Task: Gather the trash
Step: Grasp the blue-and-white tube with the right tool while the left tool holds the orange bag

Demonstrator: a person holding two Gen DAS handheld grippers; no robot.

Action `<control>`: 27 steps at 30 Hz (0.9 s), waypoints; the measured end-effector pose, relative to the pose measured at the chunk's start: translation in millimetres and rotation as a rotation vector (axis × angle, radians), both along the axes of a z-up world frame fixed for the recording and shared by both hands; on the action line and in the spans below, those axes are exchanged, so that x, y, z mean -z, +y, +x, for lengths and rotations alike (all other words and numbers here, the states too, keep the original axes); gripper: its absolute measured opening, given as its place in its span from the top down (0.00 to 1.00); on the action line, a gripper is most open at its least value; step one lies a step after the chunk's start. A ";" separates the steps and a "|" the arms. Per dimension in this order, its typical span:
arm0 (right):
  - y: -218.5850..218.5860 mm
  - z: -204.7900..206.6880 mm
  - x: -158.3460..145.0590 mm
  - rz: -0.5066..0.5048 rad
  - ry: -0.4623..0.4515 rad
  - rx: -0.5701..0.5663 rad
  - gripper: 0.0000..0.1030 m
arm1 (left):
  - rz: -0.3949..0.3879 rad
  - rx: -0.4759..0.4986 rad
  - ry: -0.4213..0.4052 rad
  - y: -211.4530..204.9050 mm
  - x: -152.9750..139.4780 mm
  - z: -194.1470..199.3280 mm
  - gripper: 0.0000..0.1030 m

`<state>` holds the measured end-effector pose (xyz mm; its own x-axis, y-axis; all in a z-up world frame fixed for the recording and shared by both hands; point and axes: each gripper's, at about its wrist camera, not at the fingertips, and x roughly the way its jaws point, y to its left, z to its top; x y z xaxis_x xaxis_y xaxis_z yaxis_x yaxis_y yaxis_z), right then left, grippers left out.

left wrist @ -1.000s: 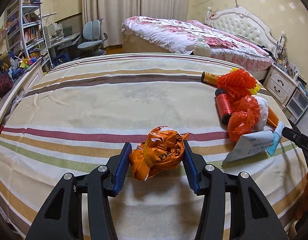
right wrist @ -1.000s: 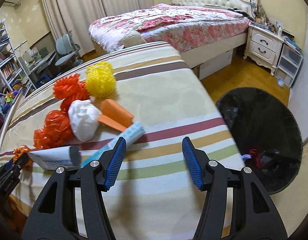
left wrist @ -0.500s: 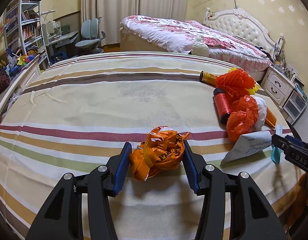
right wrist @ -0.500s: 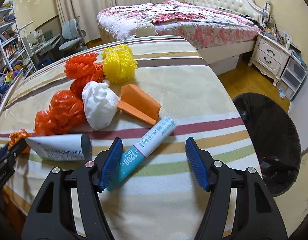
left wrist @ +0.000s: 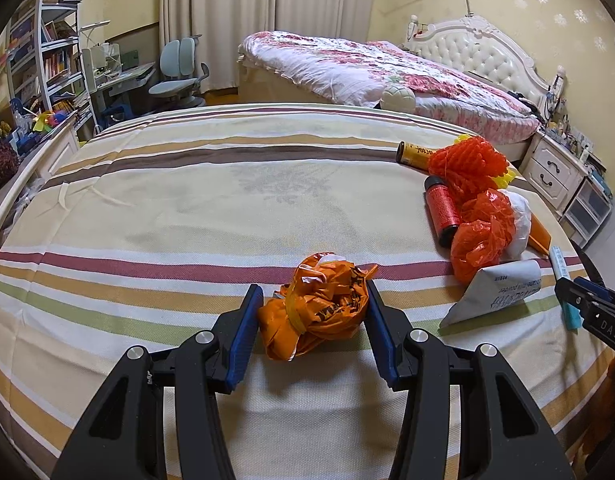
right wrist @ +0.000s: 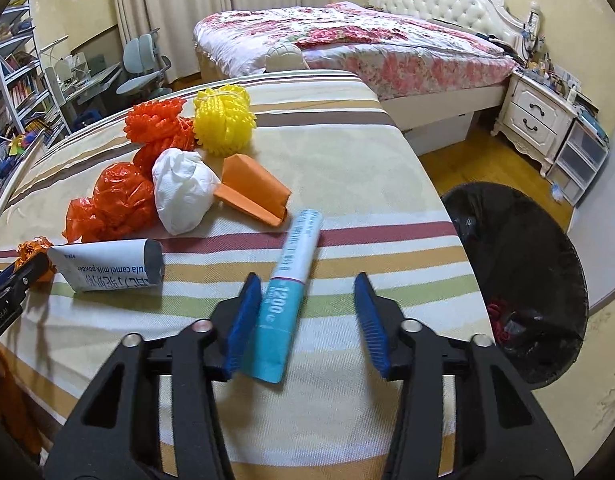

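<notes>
My left gripper (left wrist: pixel 312 320) is shut on a crumpled orange plastic bag (left wrist: pixel 317 306) that rests on the striped bed cover (left wrist: pixel 187 208). My right gripper (right wrist: pixel 307 312) is open, its jaws either side of a blue and white tube (right wrist: pixel 285 300) that lies on the cover against the left pad. A white milk powder pouch (right wrist: pixel 107 270), a red plastic bag (right wrist: pixel 111 204), a white wad (right wrist: pixel 181 190), an orange folded carton (right wrist: pixel 251 192) and orange (right wrist: pixel 157 126) and yellow (right wrist: pixel 223 116) net balls lie beyond. The black-lined trash bin (right wrist: pixel 519 280) stands on the floor to the right.
A red can (left wrist: pixel 441 214) and a yellow can (left wrist: pixel 415 153) lie beside the trash pile. A second bed (left wrist: pixel 367 72) with a floral quilt is behind. A white nightstand (right wrist: pixel 539 120) stands right of it. A desk, chair (left wrist: pixel 179 80) and bookshelves fill the far left.
My right gripper has swung left from the bin side and come down around the blue tube. My left gripper keeps its hold on the orange bag, almost still.
</notes>
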<state>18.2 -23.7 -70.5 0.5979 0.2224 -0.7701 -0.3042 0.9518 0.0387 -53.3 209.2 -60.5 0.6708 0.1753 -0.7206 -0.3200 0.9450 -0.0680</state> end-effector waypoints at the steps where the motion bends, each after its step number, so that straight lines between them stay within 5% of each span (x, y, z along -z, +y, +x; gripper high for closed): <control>1: 0.6 0.1 -0.1 0.002 -0.001 -0.004 0.68 | 0.000 0.000 0.000 -0.1 0.0 0.0 0.52; 3: -0.6 -1.0 -0.1 0.001 -0.008 -0.008 0.77 | 0.000 0.000 0.000 -0.1 -0.1 -0.1 0.51; 10: -10.1 -6.4 0.5 0.032 -0.010 -0.013 0.84 | 0.017 0.005 -0.017 -2.5 -2.9 -2.8 0.52; 27: -34.7 -24.4 -19.7 0.097 -0.074 -0.002 0.85 | 0.033 0.056 -0.113 -29.4 -31.8 -19.4 0.52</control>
